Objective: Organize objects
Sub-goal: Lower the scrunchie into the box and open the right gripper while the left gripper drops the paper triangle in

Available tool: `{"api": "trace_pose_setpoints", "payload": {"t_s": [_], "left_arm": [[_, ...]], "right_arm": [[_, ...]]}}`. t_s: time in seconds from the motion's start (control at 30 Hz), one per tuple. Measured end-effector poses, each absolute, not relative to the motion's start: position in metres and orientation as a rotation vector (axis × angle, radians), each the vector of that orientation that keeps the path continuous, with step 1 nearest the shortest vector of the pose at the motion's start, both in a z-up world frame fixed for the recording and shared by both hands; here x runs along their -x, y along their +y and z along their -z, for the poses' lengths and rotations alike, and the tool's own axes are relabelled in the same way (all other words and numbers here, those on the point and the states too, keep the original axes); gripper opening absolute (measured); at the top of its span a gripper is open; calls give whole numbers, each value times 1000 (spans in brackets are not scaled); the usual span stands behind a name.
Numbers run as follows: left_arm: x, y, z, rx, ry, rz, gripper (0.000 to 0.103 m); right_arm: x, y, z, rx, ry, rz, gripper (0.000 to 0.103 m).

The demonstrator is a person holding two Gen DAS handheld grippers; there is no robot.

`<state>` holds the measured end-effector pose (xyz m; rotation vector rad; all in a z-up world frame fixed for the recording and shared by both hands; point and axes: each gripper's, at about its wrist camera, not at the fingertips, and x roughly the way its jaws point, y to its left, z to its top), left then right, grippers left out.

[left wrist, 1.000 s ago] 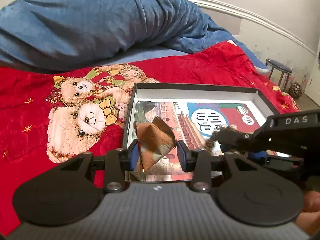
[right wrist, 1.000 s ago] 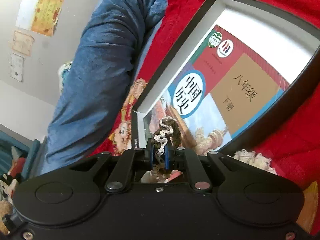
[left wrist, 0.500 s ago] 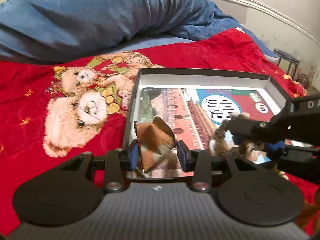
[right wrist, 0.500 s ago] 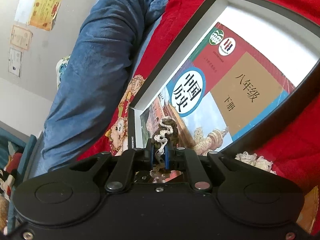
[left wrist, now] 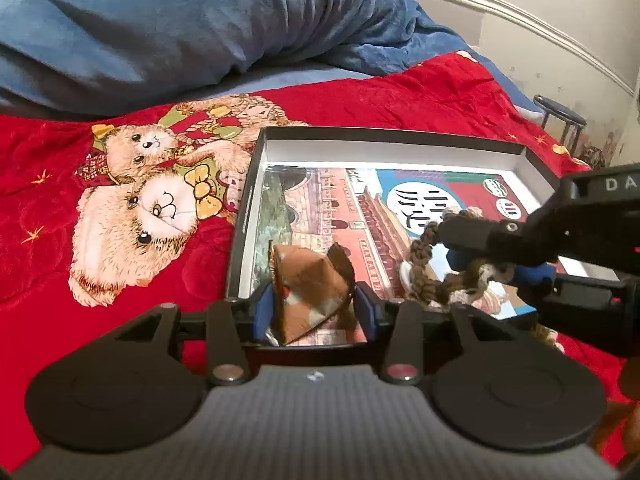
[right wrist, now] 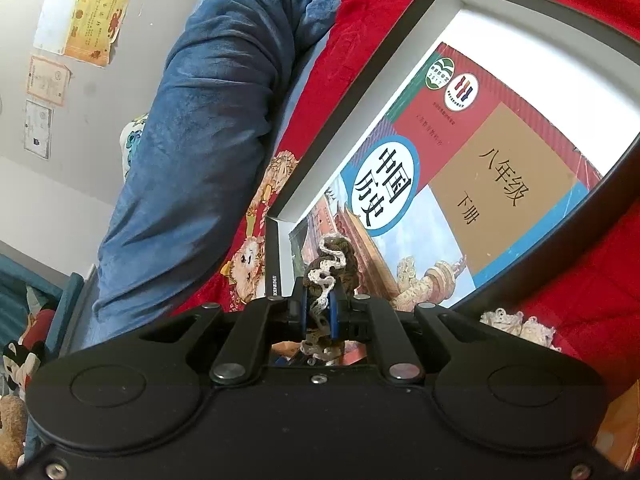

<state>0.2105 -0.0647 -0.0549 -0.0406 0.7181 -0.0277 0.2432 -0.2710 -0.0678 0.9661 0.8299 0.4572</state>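
A shallow black box with white inner walls [left wrist: 384, 147] lies on the red bedspread, with a history textbook [left wrist: 344, 216] flat inside; both show in the right wrist view, box [right wrist: 360, 120], textbook [right wrist: 496, 168]. My left gripper [left wrist: 314, 307] is shut on a brown snack wrapper [left wrist: 308, 288] over the box's near left corner. My right gripper [right wrist: 319, 310] is shut on a brown and cream crocheted piece [right wrist: 330, 268], held over the textbook; it also shows in the left wrist view [left wrist: 424, 264], right of the wrapper.
A rumpled blue blanket [left wrist: 180, 28] lies behind the box. The red bedspread [left wrist: 48, 168] carries a teddy bear print [left wrist: 144, 208]. A cream crocheted item [right wrist: 516, 322] lies outside the box's near edge. A stool [left wrist: 560, 112] stands at far right.
Both grippers have moved a little forward over the box, each keeping its hold. The right gripper has sunk lower and nearer the wrapper in the left wrist view.
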Motion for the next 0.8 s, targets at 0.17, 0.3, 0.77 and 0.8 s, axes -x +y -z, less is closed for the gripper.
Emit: {"api": "trace_pose_setpoints", "payload": {"t_s": [0.17,0.3,0.77,0.8], "left_arm": [[-210,-60,51,84,723,96,80],[-195,-64,41,-1,675,110,89],[-98,-35,-76,-115,440,48,91],[-90,-32,-82,-93,430,48,91]], "right_arm": [[-245,-271,68,-959,837,-459,12],[-246,-270,61,-916,833,-463,30],[-163,-315,-49,-730,607,-457,81],[-152,-319,-57,-685,593,-434,82]]}}
